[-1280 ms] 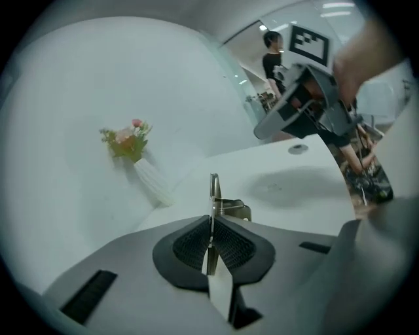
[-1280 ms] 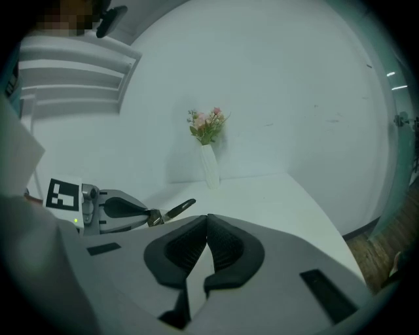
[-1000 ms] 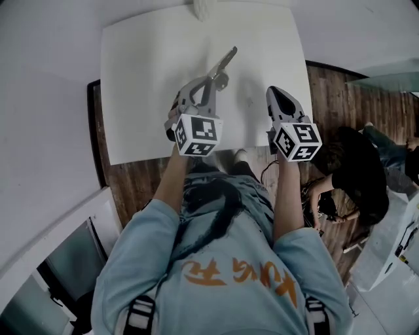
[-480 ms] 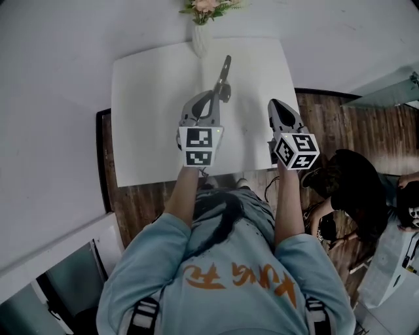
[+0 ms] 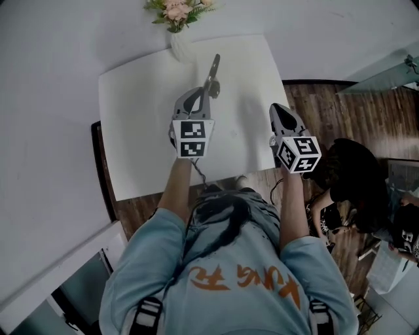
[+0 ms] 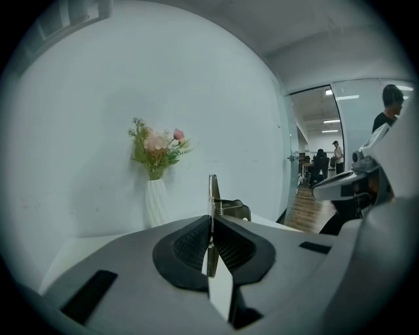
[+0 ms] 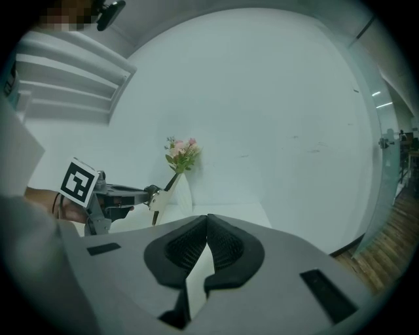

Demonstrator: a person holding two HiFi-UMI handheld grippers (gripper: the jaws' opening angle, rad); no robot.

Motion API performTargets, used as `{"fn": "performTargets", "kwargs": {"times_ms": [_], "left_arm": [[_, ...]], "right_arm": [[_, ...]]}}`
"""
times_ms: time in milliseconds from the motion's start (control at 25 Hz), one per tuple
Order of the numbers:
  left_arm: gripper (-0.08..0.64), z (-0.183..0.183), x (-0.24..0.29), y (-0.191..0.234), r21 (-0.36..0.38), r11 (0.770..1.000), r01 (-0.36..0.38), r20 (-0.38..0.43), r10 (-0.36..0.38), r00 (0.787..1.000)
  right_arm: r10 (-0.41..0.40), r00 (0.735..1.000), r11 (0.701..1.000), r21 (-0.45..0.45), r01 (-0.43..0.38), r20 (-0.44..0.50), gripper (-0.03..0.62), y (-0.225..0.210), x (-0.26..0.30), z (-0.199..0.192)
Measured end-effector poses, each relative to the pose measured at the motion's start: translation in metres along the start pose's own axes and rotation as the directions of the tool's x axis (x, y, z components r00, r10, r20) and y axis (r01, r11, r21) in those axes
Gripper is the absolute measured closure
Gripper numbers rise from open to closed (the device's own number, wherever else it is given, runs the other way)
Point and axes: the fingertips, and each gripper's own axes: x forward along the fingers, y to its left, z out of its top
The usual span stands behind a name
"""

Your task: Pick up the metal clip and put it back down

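Observation:
My left gripper [image 5: 205,93] is shut on the metal clip [image 5: 213,70], a long silver clip that sticks out past the jaws toward the far edge of the white table [image 5: 131,131]. In the left gripper view the clip [image 6: 213,196] stands edge-on between the closed pads [image 6: 194,245]. The right gripper view shows the clip [image 7: 157,197] held above the tabletop. My right gripper [image 5: 278,108] hovers at the table's right edge, shut with nothing in it; its pads [image 7: 226,243] meet.
A white vase of pink flowers [image 5: 175,19] stands at the table's far edge against the wall, just beyond the clip. Wooden floor [image 5: 327,111] lies to the right, where a person in dark clothes [image 5: 353,183] sits.
The left gripper has swung the clip from pointing far-right to pointing almost straight away. The view has shifted, bringing the vase of flowers into sight. The right gripper has hardly moved.

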Motion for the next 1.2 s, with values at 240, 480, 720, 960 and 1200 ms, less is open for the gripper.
{"fn": "performTargets", "kwargs": {"times_ms": [240, 480, 720, 960, 1200], "left_arm": [[0.522, -0.027, 0.056, -0.005, 0.082, 0.995, 0.053, -0.106, -0.044, 0.993], [0.522, -0.048, 0.107, -0.017, 0.216, 0.972, 0.096, -0.206, -0.051, 0.977], [0.522, -0.066, 0.14, -0.027, 0.343, 0.931, 0.128, -0.261, -0.037, 0.965], [0.52, -0.075, 0.154, -0.053, 0.516, 0.837, 0.182, -0.304, -0.02, 0.952], [0.509, -0.091, 0.154, -0.076, 0.647, 0.731, 0.218, -0.316, -0.004, 0.949]], "right_arm": [[-0.067, 0.996, 0.997, 0.033, 0.069, -0.06, 0.58, -0.03, -0.011, -0.023], [-0.118, 0.989, 0.99, 0.064, 0.125, -0.091, 0.58, -0.049, -0.024, -0.035], [-0.126, 0.988, 0.992, -0.022, 0.125, -0.088, 0.58, -0.045, -0.027, -0.02], [-0.146, 0.984, 0.987, -0.083, 0.137, -0.105, 0.58, -0.041, -0.037, -0.02], [-0.113, 0.989, 0.99, -0.099, 0.104, -0.1, 0.58, -0.027, -0.037, -0.018]]}}
